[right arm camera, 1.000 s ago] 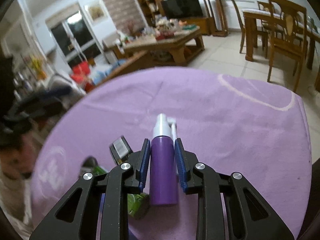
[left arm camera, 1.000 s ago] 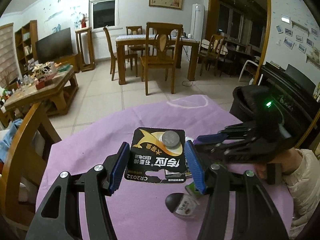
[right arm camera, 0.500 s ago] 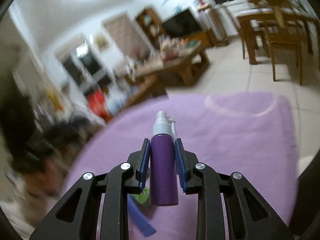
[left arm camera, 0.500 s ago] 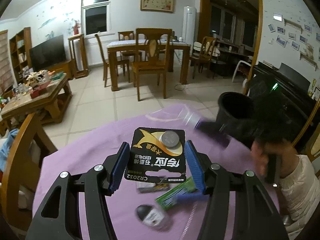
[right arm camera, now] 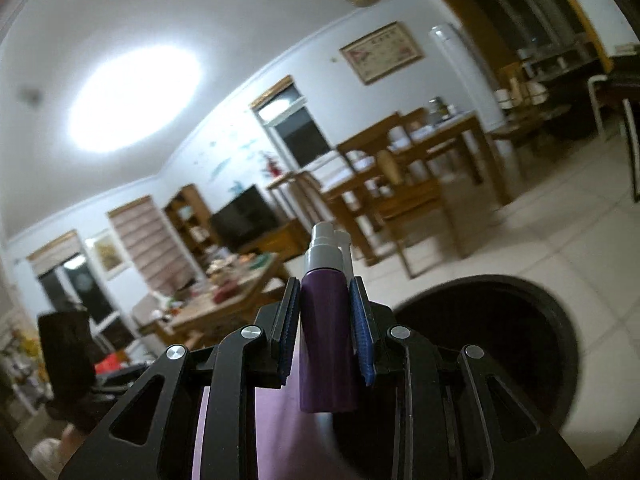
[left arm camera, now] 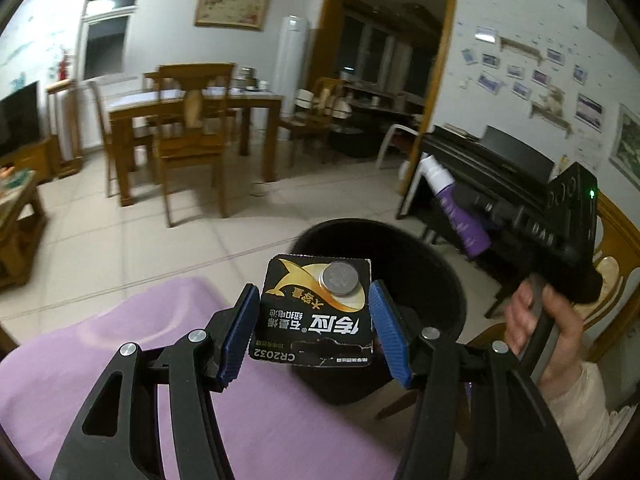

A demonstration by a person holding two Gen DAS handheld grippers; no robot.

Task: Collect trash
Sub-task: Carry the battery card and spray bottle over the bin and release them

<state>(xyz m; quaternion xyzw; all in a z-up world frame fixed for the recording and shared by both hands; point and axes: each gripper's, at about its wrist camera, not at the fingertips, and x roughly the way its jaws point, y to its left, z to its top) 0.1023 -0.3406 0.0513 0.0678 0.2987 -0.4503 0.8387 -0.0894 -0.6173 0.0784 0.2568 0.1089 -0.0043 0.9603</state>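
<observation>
Left hand-held gripper [left arm camera: 314, 332]: blue pads pinching a black CR2032 coin-cell battery card [left arm camera: 314, 316] by its side edges, one cell in the blister. Card is held in the air over the near rim of a black trash bin [left arm camera: 420, 264], beyond the edge of the purple-covered surface [left arm camera: 120, 360]. Right hand-held gripper [right arm camera: 326, 330]: clamped on a purple spray bottle [right arm camera: 326, 332], white nozzle pointing forward, raised beside the bin [right arm camera: 520, 320].

Tiled floor [left arm camera: 132, 220], wooden dining table [left arm camera: 192, 106].

"CR2032" on battery card [left arm camera: 316, 314]
</observation>
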